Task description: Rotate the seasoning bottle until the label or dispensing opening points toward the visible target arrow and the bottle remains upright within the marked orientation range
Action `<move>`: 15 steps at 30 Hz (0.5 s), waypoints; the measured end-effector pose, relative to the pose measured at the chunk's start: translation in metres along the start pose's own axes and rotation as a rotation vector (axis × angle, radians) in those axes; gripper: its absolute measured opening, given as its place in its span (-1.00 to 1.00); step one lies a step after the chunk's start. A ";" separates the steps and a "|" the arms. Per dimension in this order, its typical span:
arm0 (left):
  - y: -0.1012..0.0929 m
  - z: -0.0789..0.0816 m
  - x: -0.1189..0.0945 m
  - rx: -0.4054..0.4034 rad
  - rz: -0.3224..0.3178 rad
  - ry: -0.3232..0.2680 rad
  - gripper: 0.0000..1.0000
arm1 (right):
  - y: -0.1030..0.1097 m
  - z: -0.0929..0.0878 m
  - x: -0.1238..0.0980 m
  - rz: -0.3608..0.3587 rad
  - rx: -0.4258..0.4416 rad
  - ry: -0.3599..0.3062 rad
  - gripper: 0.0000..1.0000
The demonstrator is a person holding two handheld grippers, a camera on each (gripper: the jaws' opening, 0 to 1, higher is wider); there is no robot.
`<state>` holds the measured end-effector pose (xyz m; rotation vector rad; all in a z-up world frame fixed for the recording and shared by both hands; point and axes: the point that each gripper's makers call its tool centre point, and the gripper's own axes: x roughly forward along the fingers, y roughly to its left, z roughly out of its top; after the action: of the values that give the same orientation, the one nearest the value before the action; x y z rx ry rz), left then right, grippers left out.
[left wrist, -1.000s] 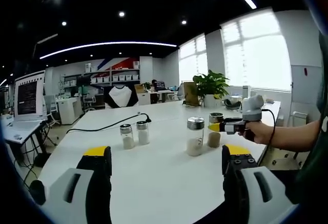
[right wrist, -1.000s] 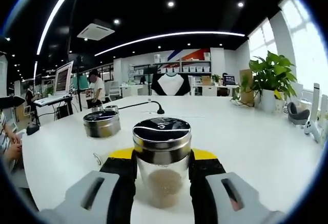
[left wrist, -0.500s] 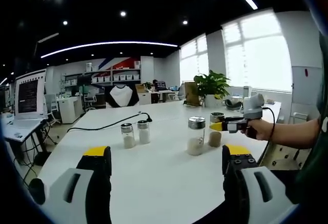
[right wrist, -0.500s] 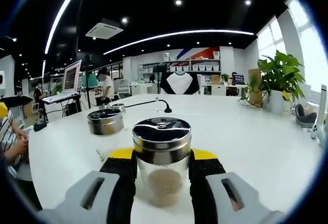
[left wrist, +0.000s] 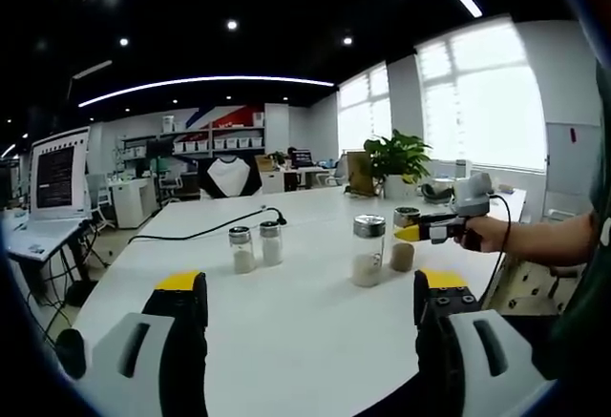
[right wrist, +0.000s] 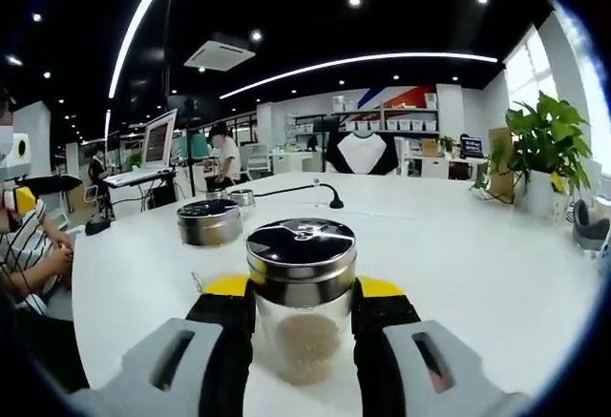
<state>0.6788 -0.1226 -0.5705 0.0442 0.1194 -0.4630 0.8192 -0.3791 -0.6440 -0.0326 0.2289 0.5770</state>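
Right gripper view: jaws of right gripper clenched on upright seasoning bottle on white table; background swung sideways since a second ago, bottle fixed between jaws, suggesting rotation underway. Left gripper released, well apart; no target arrow visible.

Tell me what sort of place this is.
Most likely an open-plan office or lab: a long white table holds the seasoning jars, a computer monitor stands at a side desk, shelves with storage boxes line the back wall, and a potted plant sits by large windows.
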 end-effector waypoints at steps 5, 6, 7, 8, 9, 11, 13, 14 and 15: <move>-0.001 0.000 0.000 -0.001 0.000 -0.002 0.88 | 0.002 0.000 0.001 0.060 -0.009 0.011 -0.24; -0.001 0.000 0.000 -0.001 -0.001 -0.002 0.88 | 0.002 0.000 0.002 0.071 -0.013 0.015 -0.24; -0.001 0.000 0.000 -0.001 -0.001 -0.002 0.88 | 0.004 0.000 0.001 0.079 -0.014 0.017 -0.24; -0.001 0.000 -0.001 -0.001 -0.001 -0.001 0.88 | 0.005 0.000 0.001 0.091 -0.018 0.019 -0.24; -0.001 0.000 -0.001 0.000 0.000 0.000 0.88 | 0.004 0.000 0.001 0.105 -0.020 0.021 -0.24; -0.001 -0.001 -0.001 -0.001 0.001 0.001 0.88 | 0.005 0.000 0.001 0.118 -0.024 0.025 -0.24; 0.000 0.000 -0.002 -0.002 0.004 0.001 0.88 | 0.007 0.000 0.001 0.132 -0.028 0.027 -0.24; 0.000 0.000 -0.002 -0.002 0.005 0.000 0.88 | 0.008 0.000 0.001 0.141 -0.028 0.030 -0.24; 0.000 0.000 -0.002 -0.002 0.005 0.000 0.88 | 0.009 0.000 0.001 0.148 -0.031 0.033 -0.24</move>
<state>0.6770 -0.1216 -0.5706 0.0425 0.1197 -0.4578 0.8156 -0.3714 -0.6437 -0.0556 0.2556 0.7274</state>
